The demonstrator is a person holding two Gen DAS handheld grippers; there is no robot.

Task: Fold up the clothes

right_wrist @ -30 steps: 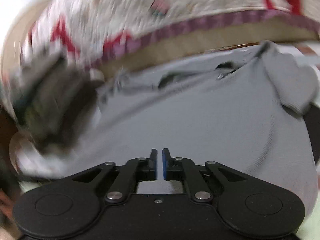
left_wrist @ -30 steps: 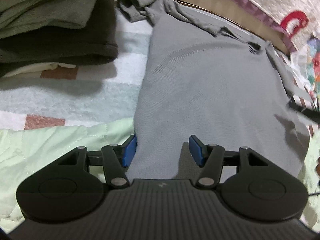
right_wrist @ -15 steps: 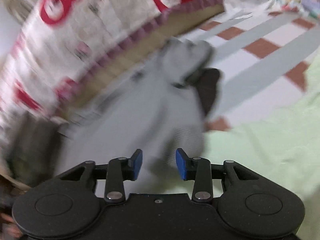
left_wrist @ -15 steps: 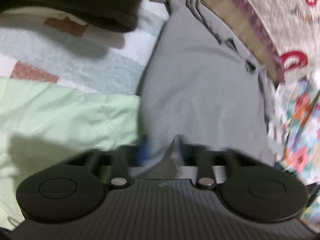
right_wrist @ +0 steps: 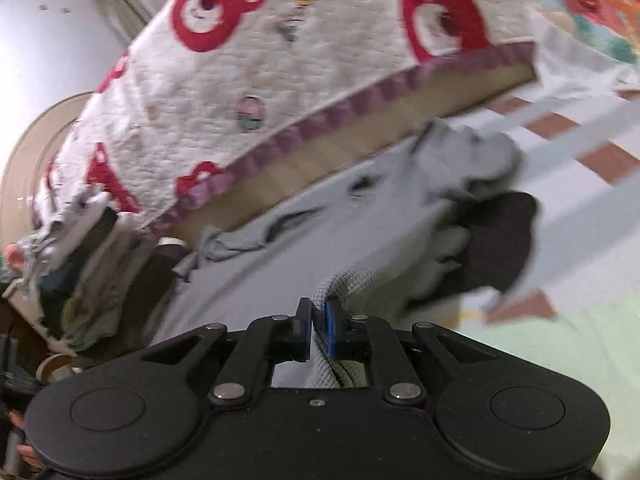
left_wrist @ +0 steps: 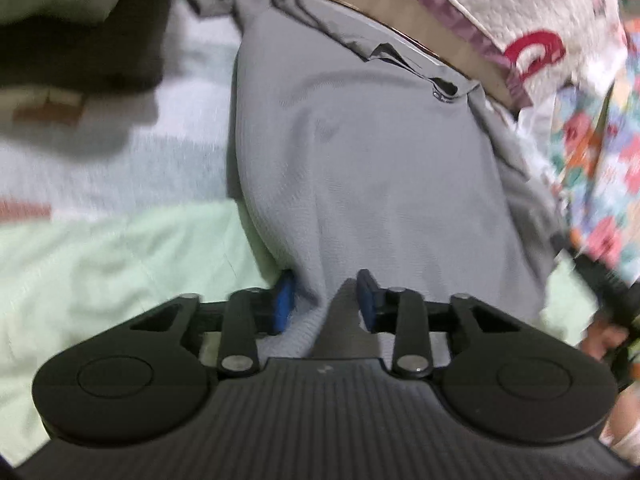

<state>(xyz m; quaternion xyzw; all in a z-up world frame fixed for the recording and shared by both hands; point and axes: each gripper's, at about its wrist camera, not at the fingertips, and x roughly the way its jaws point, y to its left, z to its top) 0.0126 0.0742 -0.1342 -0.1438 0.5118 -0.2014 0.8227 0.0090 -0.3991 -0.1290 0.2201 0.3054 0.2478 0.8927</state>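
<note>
The grey shirt (left_wrist: 372,152) lies on the bed (left_wrist: 100,260) against a bear-print quilt (right_wrist: 280,64). Both tongs, the left (left_wrist: 325,300) and the right (right_wrist: 319,330), have just closed, pinching its hem. Stacked dark clothes (left_wrist: 80,28) lie beside it.

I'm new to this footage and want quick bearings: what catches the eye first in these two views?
A grey shirt spread across the bed fills both views, its near hem bunched between the left gripper fingers and clamped in the right gripper. Behind it runs a white quilt with red bears, and a dark pile of folded clothes sits at the left wrist view's upper left.
</note>
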